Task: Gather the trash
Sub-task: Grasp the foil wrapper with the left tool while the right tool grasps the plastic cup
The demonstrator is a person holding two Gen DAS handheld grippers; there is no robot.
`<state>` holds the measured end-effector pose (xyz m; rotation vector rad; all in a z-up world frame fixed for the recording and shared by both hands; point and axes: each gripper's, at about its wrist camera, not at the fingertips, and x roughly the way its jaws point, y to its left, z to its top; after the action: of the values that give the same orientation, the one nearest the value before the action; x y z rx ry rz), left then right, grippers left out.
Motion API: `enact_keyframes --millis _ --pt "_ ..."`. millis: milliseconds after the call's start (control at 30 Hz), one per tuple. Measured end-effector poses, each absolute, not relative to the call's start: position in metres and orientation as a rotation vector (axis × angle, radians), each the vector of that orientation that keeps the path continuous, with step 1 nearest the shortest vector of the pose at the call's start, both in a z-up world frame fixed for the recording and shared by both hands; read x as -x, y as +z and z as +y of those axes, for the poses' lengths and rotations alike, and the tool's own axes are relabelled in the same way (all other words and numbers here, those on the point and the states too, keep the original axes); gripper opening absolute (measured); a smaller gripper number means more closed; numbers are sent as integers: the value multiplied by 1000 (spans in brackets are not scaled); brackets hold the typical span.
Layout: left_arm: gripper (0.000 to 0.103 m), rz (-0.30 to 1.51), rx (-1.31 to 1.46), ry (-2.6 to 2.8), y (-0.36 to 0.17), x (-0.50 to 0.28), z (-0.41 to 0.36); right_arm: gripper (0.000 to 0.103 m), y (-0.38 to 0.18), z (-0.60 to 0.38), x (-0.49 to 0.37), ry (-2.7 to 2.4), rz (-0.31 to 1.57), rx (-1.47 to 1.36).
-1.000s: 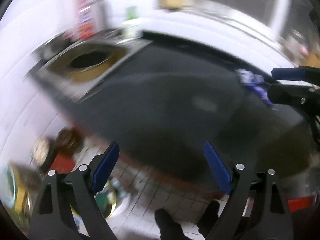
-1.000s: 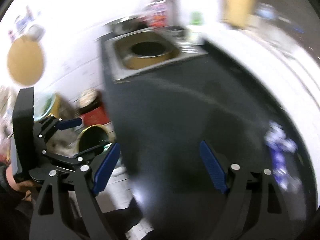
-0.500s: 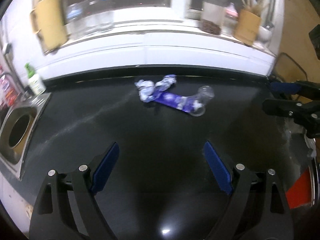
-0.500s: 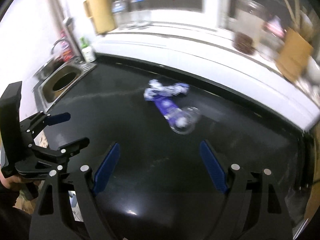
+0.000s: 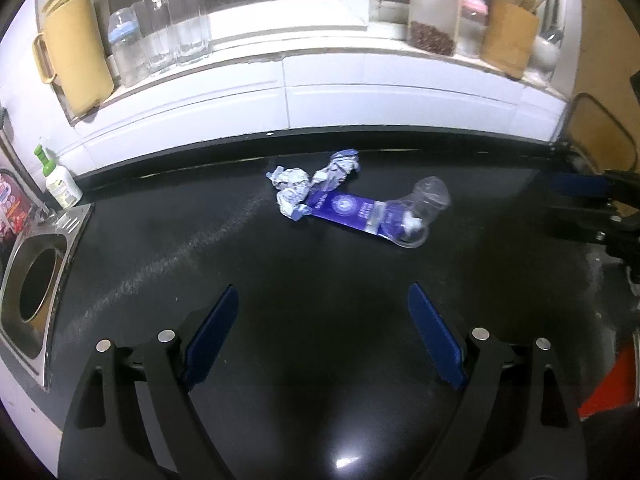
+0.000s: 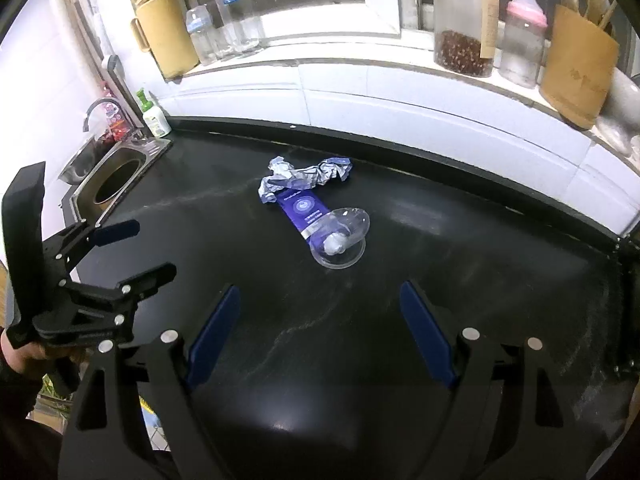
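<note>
The trash lies in the middle of the black countertop [image 5: 200, 240]: a crumpled silver-blue wrapper [image 5: 312, 182] [image 6: 304, 176], a flat blue packet [image 5: 344, 210] [image 6: 304, 210], and a clear plastic cup [image 5: 420, 212] [image 6: 340, 236] on its side at the packet's end. My left gripper [image 5: 324, 316] is open and empty, hovering over the counter short of the trash; it also shows in the right wrist view [image 6: 136, 248]. My right gripper [image 6: 320, 316] is open and empty, just short of the cup; it shows at the right edge of the left wrist view [image 5: 576, 200].
A steel sink [image 6: 116, 176] with a tap and a soap bottle [image 6: 154, 118] sits at the counter's left end. The white sill behind holds a yellow jug [image 5: 76, 56], clear bottles [image 5: 160, 36], jars [image 6: 464, 20], a baby bottle and a wooden utensil holder [image 6: 576, 68].
Both cameras swung from the sink end and the floor round to the counter middle. The trash now sits centred ahead of both grippers. Both stayed open.
</note>
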<state>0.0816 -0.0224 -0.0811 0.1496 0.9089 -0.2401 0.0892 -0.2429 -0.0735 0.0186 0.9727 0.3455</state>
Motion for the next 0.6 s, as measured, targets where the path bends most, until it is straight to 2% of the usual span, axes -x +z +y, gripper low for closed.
enact_keyframes --millis 600 --pt "84 987 -176 -311 -171 -257 -5 80 -158 -225 -196 317 1141 -15"
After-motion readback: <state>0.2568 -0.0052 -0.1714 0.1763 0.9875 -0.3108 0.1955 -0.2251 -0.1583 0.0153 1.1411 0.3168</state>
